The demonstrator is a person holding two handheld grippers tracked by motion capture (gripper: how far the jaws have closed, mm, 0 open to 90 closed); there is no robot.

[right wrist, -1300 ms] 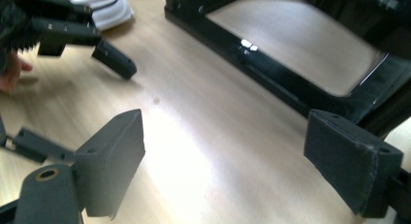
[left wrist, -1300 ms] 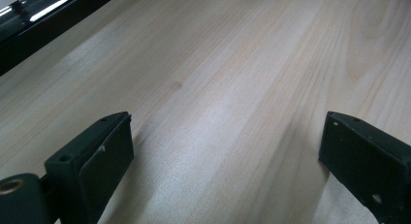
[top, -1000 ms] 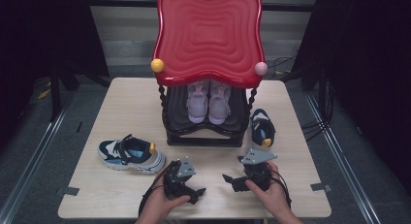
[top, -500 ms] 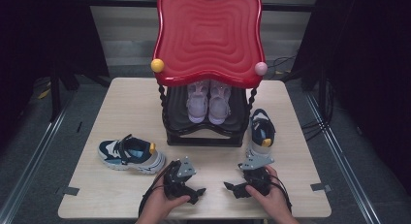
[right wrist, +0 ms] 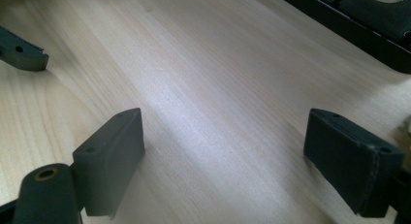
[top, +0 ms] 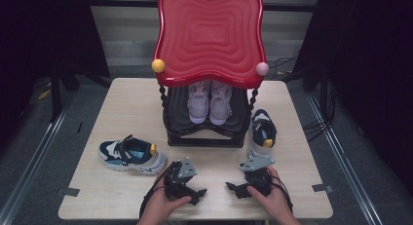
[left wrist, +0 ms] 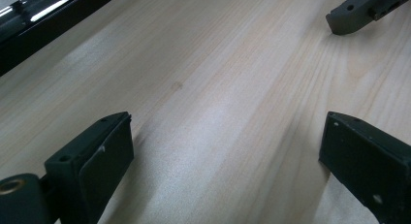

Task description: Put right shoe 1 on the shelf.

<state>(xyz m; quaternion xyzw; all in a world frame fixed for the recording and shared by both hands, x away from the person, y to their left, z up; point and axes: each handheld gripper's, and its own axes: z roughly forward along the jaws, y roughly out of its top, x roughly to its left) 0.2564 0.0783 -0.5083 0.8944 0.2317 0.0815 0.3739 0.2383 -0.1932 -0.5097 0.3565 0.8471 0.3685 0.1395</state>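
A black two-tier shoe rack (top: 204, 132) with a red wavy top (top: 210, 35) stands mid-table, with a pair of pale lilac shoes (top: 209, 102) on its lower shelf. A blue and white sneaker (top: 130, 155) lies left of the rack; its mate (top: 262, 132) lies to the right, toe toward me. My left gripper (top: 198, 192) rests open on the wood near the front edge, nothing between its jaws (left wrist: 228, 151). My right gripper (top: 233, 188) faces it, open and empty (right wrist: 223, 146). Each gripper view shows a jaw tip of the other gripper on the bare table.
The light wooden table (top: 126, 108) has bare room at its left and front. Bits of tape (top: 71, 191) mark the front corners. The rack's black base (right wrist: 349, 25) crosses the upper right of the right gripper view. Dark floor and cables surround the table.
The right hand has drawn its gripper slightly back toward the front edge, away from the right sneaker. The left gripper and the shoes have stayed put.
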